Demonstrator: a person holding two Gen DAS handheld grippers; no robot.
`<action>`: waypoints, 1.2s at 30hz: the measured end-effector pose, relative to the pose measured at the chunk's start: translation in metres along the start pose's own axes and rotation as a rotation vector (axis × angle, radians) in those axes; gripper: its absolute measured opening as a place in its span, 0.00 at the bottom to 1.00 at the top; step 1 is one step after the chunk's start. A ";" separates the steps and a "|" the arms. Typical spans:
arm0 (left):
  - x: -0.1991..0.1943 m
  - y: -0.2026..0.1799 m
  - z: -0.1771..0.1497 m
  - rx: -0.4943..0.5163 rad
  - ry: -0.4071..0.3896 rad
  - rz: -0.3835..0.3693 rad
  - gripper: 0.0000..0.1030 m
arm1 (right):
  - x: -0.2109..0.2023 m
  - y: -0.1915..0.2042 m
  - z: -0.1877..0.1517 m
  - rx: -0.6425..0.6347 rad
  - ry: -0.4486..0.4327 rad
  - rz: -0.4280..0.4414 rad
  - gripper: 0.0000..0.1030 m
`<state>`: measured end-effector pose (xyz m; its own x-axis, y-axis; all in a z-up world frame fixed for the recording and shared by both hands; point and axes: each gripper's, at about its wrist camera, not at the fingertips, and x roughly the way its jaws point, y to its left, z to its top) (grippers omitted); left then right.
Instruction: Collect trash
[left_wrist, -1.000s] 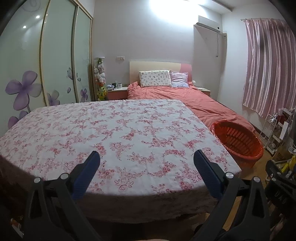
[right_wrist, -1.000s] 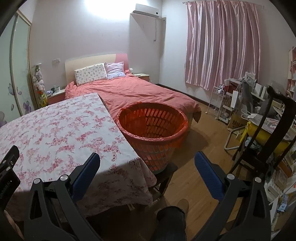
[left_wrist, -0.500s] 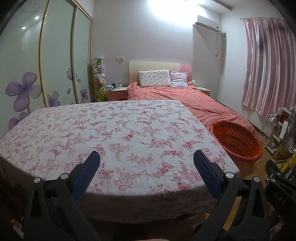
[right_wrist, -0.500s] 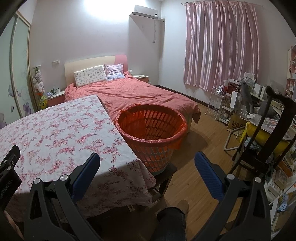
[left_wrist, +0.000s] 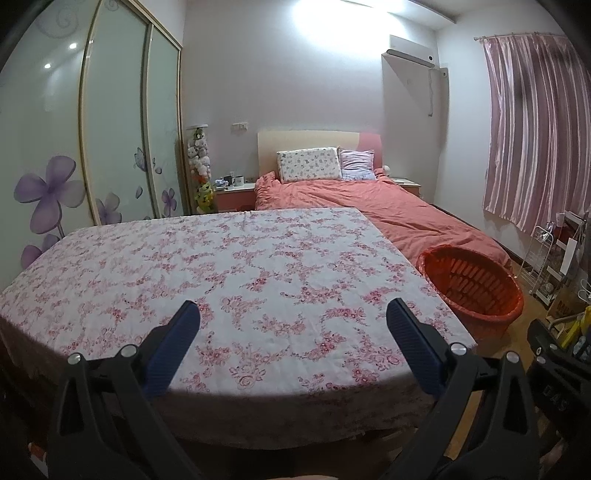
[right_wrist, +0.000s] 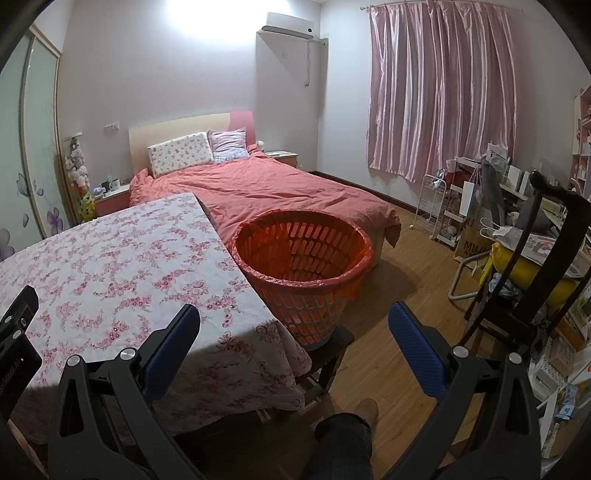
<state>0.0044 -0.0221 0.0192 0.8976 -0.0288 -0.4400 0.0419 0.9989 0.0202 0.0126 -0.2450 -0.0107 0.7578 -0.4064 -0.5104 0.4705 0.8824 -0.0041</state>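
Note:
An orange slatted basket (right_wrist: 303, 258) lined with a red bag stands on a dark stool just off the right edge of the table (right_wrist: 110, 258); it also shows as the basket (left_wrist: 472, 284) at the right of the left wrist view. My left gripper (left_wrist: 293, 314) hangs open over the near part of the floral tablecloth (left_wrist: 221, 266), nothing between its blue pads. My right gripper (right_wrist: 293, 315) is open too, held in front of and below the basket, above the table corner and the floor. No loose trash shows on the cloth.
A bed with a red duvet (right_wrist: 280, 188) lies behind the table. A wire rack (right_wrist: 432, 206), bags and a cluttered desk with a dark chair (right_wrist: 546, 251) fill the right side. A person's leg and shoe (right_wrist: 354, 428) stand on the wooden floor. Sliding wardrobe doors (left_wrist: 110, 129) line the left wall.
Both views have shifted only slightly, the basket sliding a little lower and left in frame. Both grippers stay open as before.

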 end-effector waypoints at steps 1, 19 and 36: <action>0.000 0.000 0.000 0.000 -0.001 -0.001 0.96 | 0.000 0.000 0.000 0.001 -0.001 0.000 0.98; 0.001 -0.005 0.001 0.011 0.005 -0.017 0.96 | -0.001 -0.003 0.005 0.011 -0.006 -0.001 0.98; 0.001 -0.005 0.001 0.010 0.006 -0.016 0.96 | -0.001 -0.004 0.005 0.011 -0.008 -0.002 0.98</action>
<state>0.0058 -0.0270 0.0195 0.8942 -0.0450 -0.4454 0.0611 0.9979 0.0219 0.0124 -0.2495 -0.0054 0.7603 -0.4100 -0.5039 0.4769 0.8790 0.0044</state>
